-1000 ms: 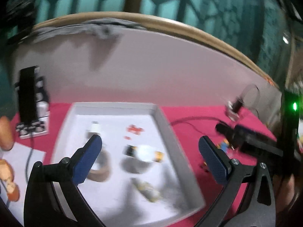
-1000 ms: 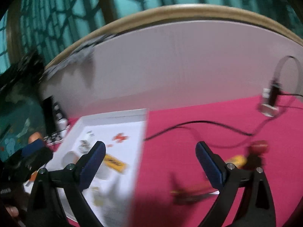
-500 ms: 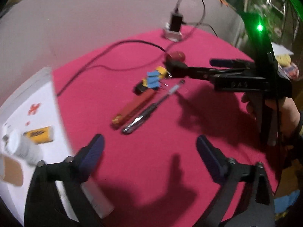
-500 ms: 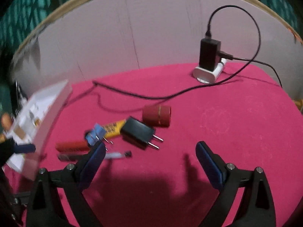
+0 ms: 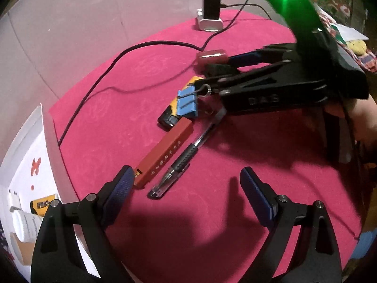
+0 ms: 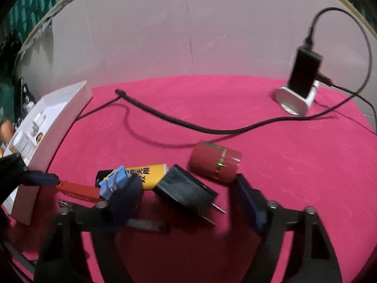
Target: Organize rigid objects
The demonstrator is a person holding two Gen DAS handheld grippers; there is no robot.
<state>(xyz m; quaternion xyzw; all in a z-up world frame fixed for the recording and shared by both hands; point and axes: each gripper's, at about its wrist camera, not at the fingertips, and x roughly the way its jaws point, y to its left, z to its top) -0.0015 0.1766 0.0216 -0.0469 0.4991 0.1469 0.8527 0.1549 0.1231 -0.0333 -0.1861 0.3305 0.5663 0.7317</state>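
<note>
On the pink cloth lie a black plug adapter, a red cylinder, a yellow and black tube, a blue binder clip, a long red box and a pen. My right gripper straddles the plug adapter. Its jaws are closing, and the pads stand apart from the plug's sides. My left gripper is open just above the near ends of the red box and the pen, with nothing between its fingers. The left wrist view shows the right gripper reaching in from the right.
A white tray with several small items stands at the left. A black charger sits in a white base at the back right, and its cable runs across the cloth. A pale wall panel closes the back.
The left gripper swung from over the tray to the items on the cloth and came lower. The right gripper came down over the plug adapter and its jaws narrowed.
</note>
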